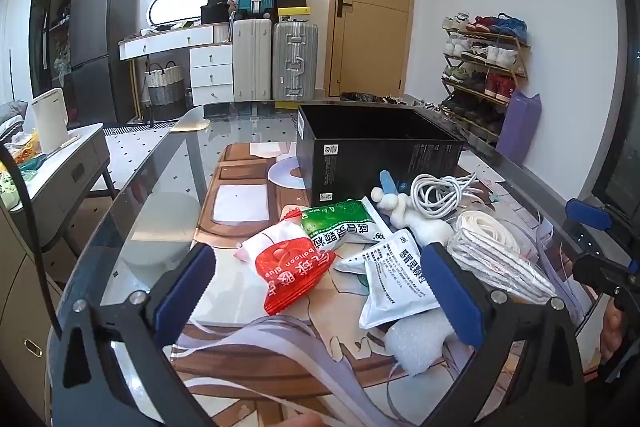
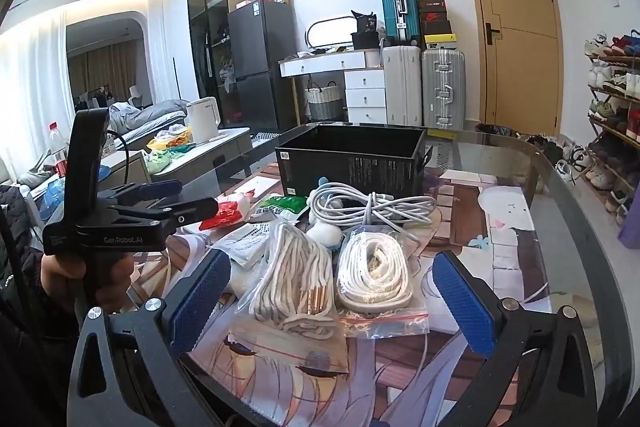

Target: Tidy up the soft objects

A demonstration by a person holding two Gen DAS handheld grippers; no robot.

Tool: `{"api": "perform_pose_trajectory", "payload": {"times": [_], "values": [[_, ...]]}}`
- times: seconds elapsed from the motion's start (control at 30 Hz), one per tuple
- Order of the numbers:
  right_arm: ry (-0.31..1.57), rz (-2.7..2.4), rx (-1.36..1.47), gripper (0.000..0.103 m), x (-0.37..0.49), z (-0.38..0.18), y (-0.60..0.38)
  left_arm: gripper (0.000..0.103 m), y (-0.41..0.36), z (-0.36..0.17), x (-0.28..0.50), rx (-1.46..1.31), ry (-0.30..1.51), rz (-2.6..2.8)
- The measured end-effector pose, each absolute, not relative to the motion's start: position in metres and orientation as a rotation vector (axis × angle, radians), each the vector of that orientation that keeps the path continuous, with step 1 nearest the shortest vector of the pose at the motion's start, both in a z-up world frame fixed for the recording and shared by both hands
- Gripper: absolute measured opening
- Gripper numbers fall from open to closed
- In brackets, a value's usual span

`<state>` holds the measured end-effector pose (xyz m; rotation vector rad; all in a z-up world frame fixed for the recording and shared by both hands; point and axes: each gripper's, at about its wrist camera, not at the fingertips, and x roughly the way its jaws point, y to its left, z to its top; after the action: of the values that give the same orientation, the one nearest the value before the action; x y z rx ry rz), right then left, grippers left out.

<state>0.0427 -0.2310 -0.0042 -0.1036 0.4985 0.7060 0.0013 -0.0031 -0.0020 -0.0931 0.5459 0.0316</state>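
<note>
An open black box (image 1: 380, 151) (image 2: 352, 157) stands on the glass table. In front of it lie a red balloon-glue packet (image 1: 294, 273), a green medicine sachet (image 1: 344, 223), a white sachet (image 1: 396, 283), a white plush toy (image 1: 416, 219), a coiled white cable (image 1: 444, 193) (image 2: 372, 207), two bags of white cords (image 2: 296, 279) (image 2: 374, 273) and a white foam piece (image 1: 420, 343). My left gripper (image 1: 320, 291) is open over the packets. My right gripper (image 2: 332, 301) is open around the cord bags.
A printed mat (image 2: 500, 259) covers the table under the glass. The left gripper (image 2: 160, 205) shows at the left of the right wrist view. Suitcases (image 1: 276, 63), a door (image 1: 372, 3) and a shoe rack (image 1: 484, 67) stand behind.
</note>
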Motion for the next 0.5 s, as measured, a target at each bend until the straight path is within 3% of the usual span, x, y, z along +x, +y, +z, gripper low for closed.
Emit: {"api": "perform_pose_trajectory", "payload": {"times": [0.5], "values": [[0.487, 0.687, -0.097, 0.103, 0.041, 0.001, -0.2392, 0.103, -0.0084, -0.0018, 0.0002, -0.08, 0.543, 0.022]]}}
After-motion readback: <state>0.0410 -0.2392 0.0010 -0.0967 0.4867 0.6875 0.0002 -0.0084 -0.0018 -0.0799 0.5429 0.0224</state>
